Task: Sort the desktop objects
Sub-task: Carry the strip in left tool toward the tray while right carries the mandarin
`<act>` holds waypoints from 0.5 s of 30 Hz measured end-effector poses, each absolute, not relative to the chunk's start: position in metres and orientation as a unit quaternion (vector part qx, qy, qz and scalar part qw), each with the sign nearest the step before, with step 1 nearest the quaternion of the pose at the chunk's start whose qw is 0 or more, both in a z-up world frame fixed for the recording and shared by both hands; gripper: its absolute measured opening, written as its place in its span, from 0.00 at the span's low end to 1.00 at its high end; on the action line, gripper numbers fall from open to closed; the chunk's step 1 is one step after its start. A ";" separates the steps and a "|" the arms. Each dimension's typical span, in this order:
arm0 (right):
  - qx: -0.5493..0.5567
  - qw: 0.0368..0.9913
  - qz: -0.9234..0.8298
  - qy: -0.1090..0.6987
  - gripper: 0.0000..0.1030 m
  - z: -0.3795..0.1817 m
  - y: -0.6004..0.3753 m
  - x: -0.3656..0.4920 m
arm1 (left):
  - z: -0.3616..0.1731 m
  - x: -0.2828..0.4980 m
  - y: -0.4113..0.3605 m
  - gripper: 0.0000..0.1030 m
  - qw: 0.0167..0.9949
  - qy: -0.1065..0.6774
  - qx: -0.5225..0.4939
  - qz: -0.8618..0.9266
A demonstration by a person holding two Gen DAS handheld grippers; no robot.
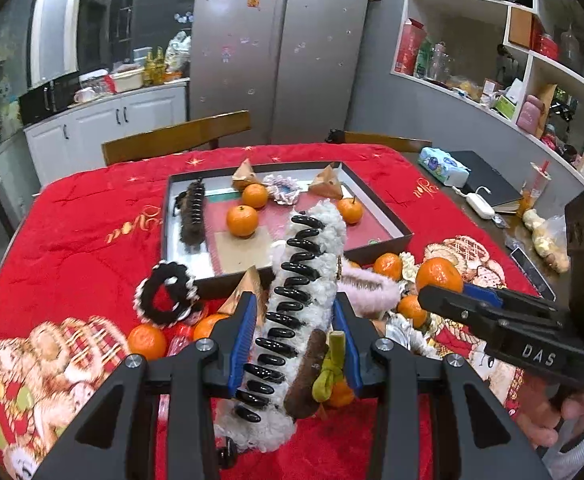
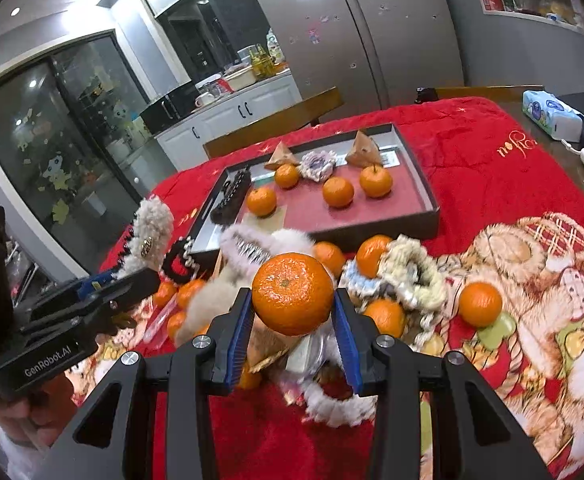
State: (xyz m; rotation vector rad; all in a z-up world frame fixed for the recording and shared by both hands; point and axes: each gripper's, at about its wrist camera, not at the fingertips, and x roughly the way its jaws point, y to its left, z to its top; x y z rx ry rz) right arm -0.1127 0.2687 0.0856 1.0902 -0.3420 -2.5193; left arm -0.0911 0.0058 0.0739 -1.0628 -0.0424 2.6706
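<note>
Left wrist view: left gripper (image 1: 296,322), fingers pinching a white fluffy hair clip (image 1: 304,280) with black teeth, held lifted above the red cloth (image 1: 72,232) that covers the surface. Behind it, a dark tray (image 1: 388,220) holding three oranges, a brown hair clip (image 1: 192,212), a scrunchie and two paper pyramids. A black scrunchie (image 1: 168,294) lies just beside the tray's near edge.

Right wrist view: right gripper (image 2: 292,320), fingers pinching an orange (image 2: 292,294), raised over a pile of loose oranges, scrunchies and a pink fluffy clip (image 2: 252,248) in front of the tray (image 2: 424,200).
</note>
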 end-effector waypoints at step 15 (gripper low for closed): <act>0.396 0.173 -0.897 -0.098 0.38 0.087 0.266 -0.163 | 0.074 -0.149 0.009 0.39 0.144 0.009 -0.385 0.912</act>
